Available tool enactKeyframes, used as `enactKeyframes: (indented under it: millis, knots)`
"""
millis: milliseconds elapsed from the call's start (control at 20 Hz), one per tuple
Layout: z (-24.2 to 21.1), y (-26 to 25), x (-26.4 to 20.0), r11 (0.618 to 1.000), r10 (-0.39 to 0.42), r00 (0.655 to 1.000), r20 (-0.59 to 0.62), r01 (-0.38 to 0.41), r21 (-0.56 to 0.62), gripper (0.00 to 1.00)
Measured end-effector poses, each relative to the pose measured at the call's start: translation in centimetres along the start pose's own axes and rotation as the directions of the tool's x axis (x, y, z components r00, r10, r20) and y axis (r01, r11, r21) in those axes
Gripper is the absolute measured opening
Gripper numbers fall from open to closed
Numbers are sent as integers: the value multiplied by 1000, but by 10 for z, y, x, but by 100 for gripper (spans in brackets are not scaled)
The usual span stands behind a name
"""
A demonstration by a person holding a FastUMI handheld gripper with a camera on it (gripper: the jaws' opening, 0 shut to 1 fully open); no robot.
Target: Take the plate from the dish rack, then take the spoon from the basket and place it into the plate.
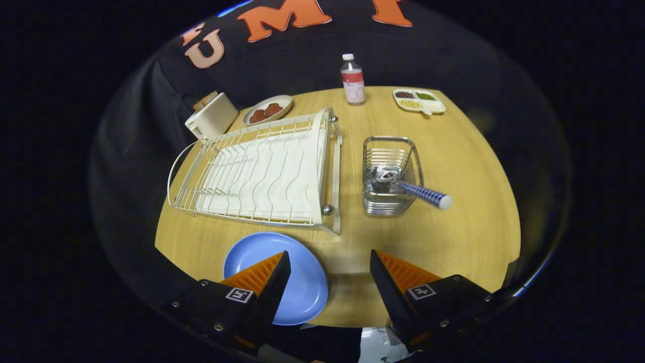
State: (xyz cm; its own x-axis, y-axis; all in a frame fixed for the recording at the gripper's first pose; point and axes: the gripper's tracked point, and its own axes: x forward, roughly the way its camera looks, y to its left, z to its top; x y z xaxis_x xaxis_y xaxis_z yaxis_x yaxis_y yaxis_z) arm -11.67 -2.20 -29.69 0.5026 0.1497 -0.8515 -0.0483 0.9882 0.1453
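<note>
Two fingers: my gripper (330, 275) is spread wide, released, nothing between the jaws
Plate (297, 287): flat on the table (468, 242), under and just ahead of my left finger, already out of the rack by the look of it
Dish rack (262, 171): beyond the plate, ahead and left of my fingers, no dish standing in it
Basket (390, 176): ahead and a little right of my right finger, well apart from both tips
Spoon (421, 194): bowl end down in the basket, striped handle leaning out over the rim, pointing toward me and to my right
Key relation: handle's long axis runs from the basket down-right toward my right finger, so I judge I must go forward and right, jaws set across that handle
Drop-off: plate then lies back and left of the basket
</note>
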Motion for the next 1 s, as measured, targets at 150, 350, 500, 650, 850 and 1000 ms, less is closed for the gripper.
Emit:
enactKeyframes:
  millis: [150,350,500,650,850,1000]
  knots:
    - [2,-23,-4,997,-59,996,61,62,-43,96]
    - [1,-50,-3,991,-116,982,146,124,-45,96]
    - [14,-65,1,985,-157,969,189,167,-36,96]
    - [38,-65,5,990,-129,953,276,141,-26,95]
    - [65,-60,19,994,-97,925,367,108,-11,88]
    - [70,-61,34,994,-69,907,415,96,-43,78]
